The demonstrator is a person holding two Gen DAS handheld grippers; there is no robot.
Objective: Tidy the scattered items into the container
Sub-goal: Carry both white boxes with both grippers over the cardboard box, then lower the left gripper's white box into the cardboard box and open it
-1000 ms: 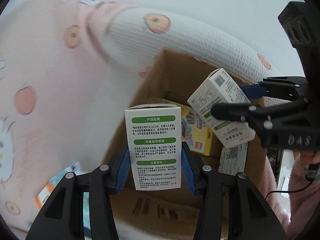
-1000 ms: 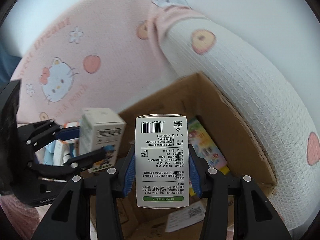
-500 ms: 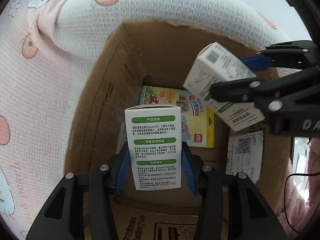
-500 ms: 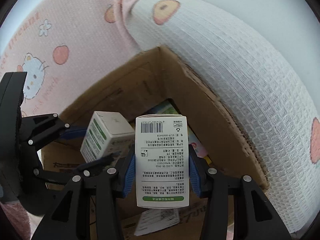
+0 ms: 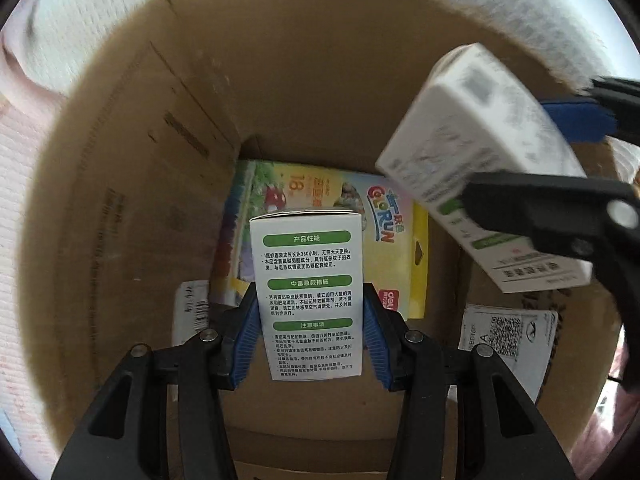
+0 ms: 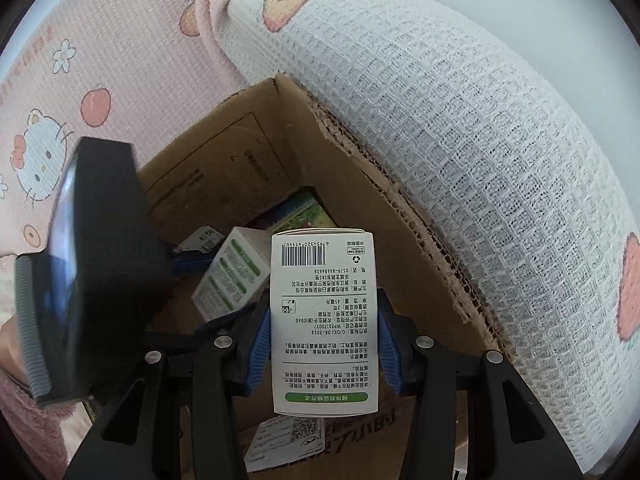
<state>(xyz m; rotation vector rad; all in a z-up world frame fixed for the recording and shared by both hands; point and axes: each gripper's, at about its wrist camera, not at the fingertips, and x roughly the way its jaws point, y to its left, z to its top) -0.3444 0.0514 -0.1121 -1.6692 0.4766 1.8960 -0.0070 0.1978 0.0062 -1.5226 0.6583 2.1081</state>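
My left gripper (image 5: 311, 336) is shut on a white box with green labels (image 5: 310, 292), held down inside the brown cardboard box (image 5: 140, 184). My right gripper (image 6: 322, 340) is shut on a second white box with a barcode (image 6: 324, 320), held over the carton's opening (image 6: 360, 184). In the left wrist view the right gripper's box (image 5: 472, 148) hangs at the upper right. In the right wrist view the left gripper's box (image 6: 232, 276) sits lower, inside the carton. A colourful Colorun pack (image 5: 320, 196) lies flat on the carton floor.
The carton stands on pink Hello Kitty bedding (image 6: 80, 60), against a white waffle-knit pillow (image 6: 480, 140). A shipping label (image 5: 508, 336) is stuck on the inner right wall. The left gripper's black body (image 6: 80, 260) fills the left of the right wrist view.
Both grippers have moved forward and down toward the carton with their boxes. The left one has gone deep inside; the carton walls now fill its view.
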